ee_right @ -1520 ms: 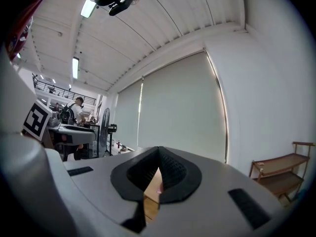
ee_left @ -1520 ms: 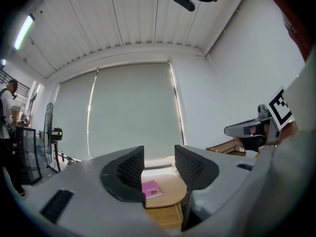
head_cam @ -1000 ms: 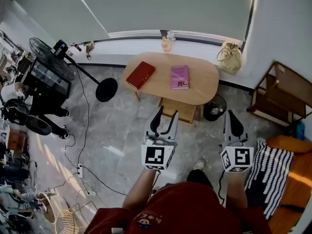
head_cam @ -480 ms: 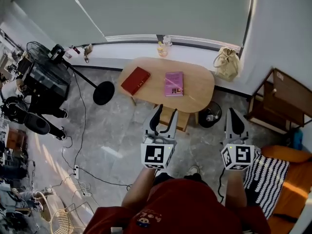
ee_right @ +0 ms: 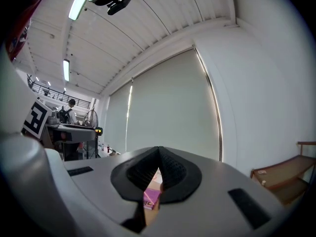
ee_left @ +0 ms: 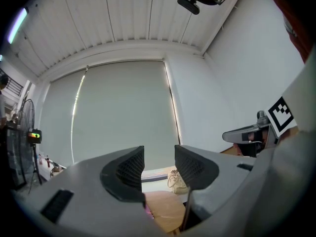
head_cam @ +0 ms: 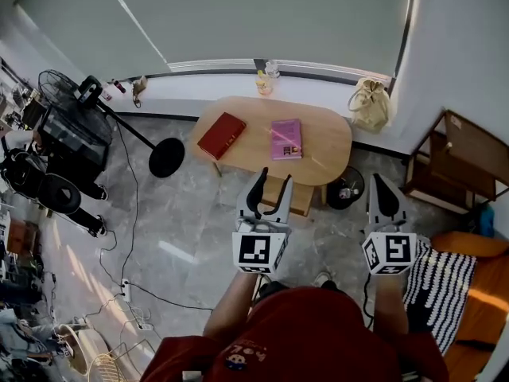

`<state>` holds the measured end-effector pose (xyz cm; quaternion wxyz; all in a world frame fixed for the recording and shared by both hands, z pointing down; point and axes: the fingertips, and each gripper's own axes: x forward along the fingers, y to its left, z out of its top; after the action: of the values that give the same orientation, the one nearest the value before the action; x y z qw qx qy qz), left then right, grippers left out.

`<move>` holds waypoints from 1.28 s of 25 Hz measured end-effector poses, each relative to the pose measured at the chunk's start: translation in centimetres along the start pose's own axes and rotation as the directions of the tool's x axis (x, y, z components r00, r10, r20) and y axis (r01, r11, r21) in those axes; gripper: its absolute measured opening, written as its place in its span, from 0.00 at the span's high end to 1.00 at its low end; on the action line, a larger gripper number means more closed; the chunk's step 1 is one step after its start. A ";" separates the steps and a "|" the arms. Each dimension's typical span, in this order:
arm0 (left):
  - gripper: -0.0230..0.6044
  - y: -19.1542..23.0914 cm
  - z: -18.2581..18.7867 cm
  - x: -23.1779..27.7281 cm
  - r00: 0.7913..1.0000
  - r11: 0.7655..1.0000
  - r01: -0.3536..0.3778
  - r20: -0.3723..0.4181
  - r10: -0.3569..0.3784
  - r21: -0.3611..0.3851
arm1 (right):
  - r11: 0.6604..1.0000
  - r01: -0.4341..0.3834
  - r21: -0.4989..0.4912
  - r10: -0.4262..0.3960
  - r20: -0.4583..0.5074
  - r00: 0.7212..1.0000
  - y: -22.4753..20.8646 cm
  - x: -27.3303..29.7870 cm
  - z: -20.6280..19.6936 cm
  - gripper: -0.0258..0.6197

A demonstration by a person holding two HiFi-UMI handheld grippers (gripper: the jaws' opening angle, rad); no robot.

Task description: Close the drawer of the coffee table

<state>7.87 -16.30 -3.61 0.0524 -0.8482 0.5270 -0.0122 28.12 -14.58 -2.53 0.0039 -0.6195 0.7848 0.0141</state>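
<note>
The oval wooden coffee table (head_cam: 326,146) stands by the window, with a red book (head_cam: 221,135) and a pink book (head_cam: 285,138) on top. Its wooden drawer (head_cam: 301,199) sticks out from under the near edge. My left gripper (head_cam: 267,188) hangs level in front of the drawer, open and empty, apart from it. In the left gripper view the left gripper (ee_left: 159,169) frames the tabletop (ee_left: 168,209). My right gripper (head_cam: 380,191) is held to the right of the table, shut and empty. The right gripper (ee_right: 159,158) shows the pink book (ee_right: 150,199) below its tips.
A black bin (head_cam: 343,192) sits by the table's right end. A cream bag (head_cam: 371,100) and bottles (head_cam: 265,76) rest on the windowsill. A round black stand base (head_cam: 165,157) and cables (head_cam: 127,237) lie left; a wooden shelf (head_cam: 457,161) and striped cushion (head_cam: 441,281) are right.
Both grippers have drifted a little forward toward the table with the person. The jaws stand as before, left open and right shut.
</note>
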 end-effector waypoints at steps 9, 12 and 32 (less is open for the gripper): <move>0.66 6.7 -0.6 -4.4 1.000 1.000 0.004 0.004 -0.004 0.018 | 1.000 0.018 -0.003 -0.018 0.016 1.000 7.3 1.1 0.6 0.96; 0.66 8.1 -0.8 -5.4 1.000 1.000 0.008 0.001 -0.008 0.015 | 1.000 0.010 -0.011 -0.010 0.004 1.000 9.6 1.3 0.6 0.96; 0.66 10.7 -7.1 -5.7 0.996 0.999 0.033 -0.080 -0.033 0.002 | 1.000 -0.002 0.007 0.003 -0.124 0.992 13.8 3.0 -5.1 0.96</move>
<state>-4.78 -16.44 2.56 0.0325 -0.8555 0.5146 -0.0477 14.02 -14.40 2.75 -0.0427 -0.6181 0.7845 -0.0269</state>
